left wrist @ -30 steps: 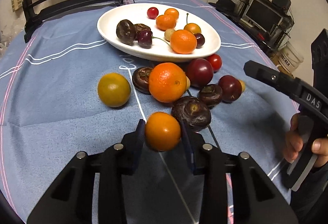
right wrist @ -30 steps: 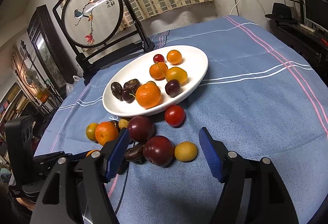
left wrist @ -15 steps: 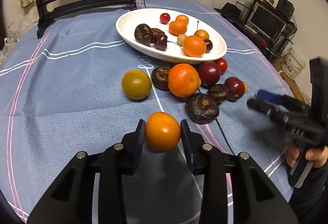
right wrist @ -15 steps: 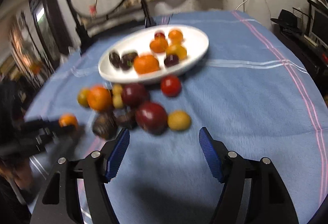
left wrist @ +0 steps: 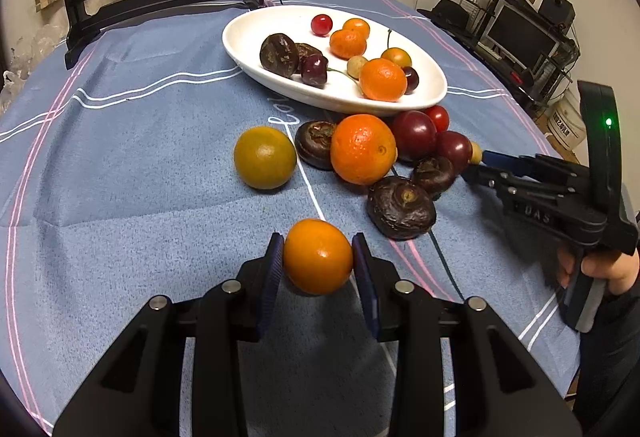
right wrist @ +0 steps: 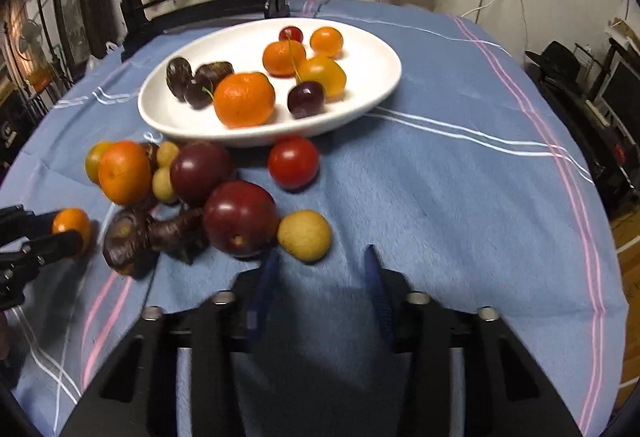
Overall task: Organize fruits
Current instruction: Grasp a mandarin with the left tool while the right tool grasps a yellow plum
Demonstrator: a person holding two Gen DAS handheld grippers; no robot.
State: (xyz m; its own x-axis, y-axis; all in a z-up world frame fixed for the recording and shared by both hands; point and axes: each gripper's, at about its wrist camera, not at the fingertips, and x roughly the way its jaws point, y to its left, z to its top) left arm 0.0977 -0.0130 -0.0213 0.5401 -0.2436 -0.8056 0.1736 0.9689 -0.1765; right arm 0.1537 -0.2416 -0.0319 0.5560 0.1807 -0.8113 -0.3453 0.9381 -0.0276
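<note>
My left gripper (left wrist: 318, 265) pinches a small orange (left wrist: 318, 256); the white plate (left wrist: 248, 37) lies well ahead. My right gripper (right wrist: 320, 277) is closing on nothing, and the yellow fruit (right wrist: 305, 235) sits just ahead-left of its fingers, nearer this hand.

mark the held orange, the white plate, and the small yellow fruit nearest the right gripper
held orange (left wrist: 318, 257), left wrist view, front face.
white plate (right wrist: 372, 49), right wrist view, bare inner surface.
small yellow fruit (right wrist: 305, 235), right wrist view, centre.
</note>
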